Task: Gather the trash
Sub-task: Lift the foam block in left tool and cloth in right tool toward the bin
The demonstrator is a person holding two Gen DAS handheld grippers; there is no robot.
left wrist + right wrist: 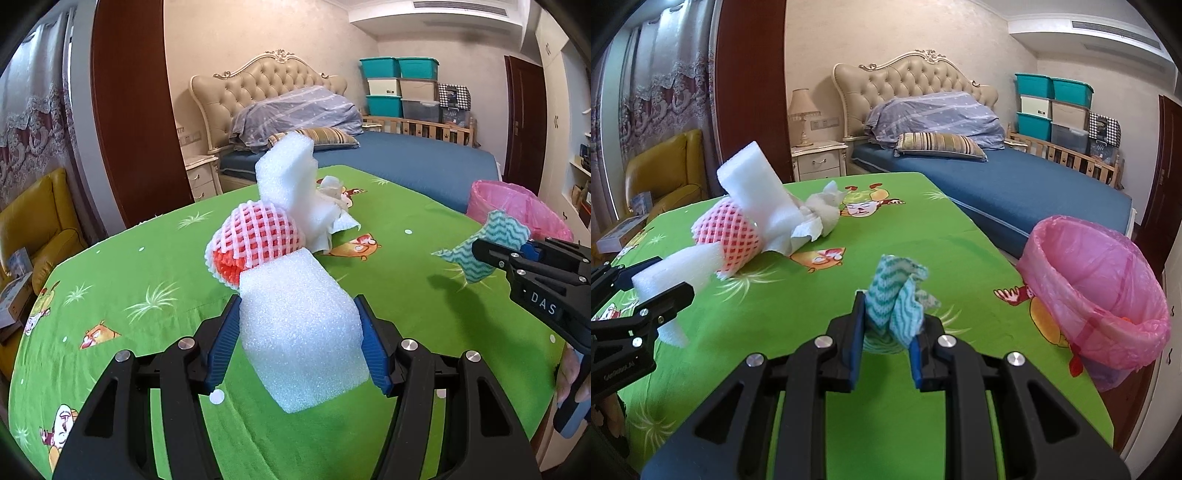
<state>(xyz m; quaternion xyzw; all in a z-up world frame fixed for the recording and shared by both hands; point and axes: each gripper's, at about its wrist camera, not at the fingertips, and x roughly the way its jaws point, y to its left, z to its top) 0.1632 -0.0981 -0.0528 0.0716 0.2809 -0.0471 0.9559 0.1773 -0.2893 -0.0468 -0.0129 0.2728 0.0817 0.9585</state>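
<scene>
My left gripper (297,332) is shut on a white foam block (301,336) and holds it above the green table; it also shows in the right wrist view (670,284). My right gripper (886,328) is shut on a teal wavy-patterned cloth (899,295), seen in the left wrist view too (487,243). On the table lie a pink foam fruit net (255,236), a second white foam block (286,173) leaning on it, and crumpled white tissue (820,218). A bin with a pink bag (1097,295) stands at the table's right edge.
The table wears a green cartoon cloth (886,236). Behind it are a bed (1015,184), a nightstand with a lamp (820,158), stacked storage boxes (399,88), a yellow armchair (33,221) at left and a dark wood panel (129,110).
</scene>
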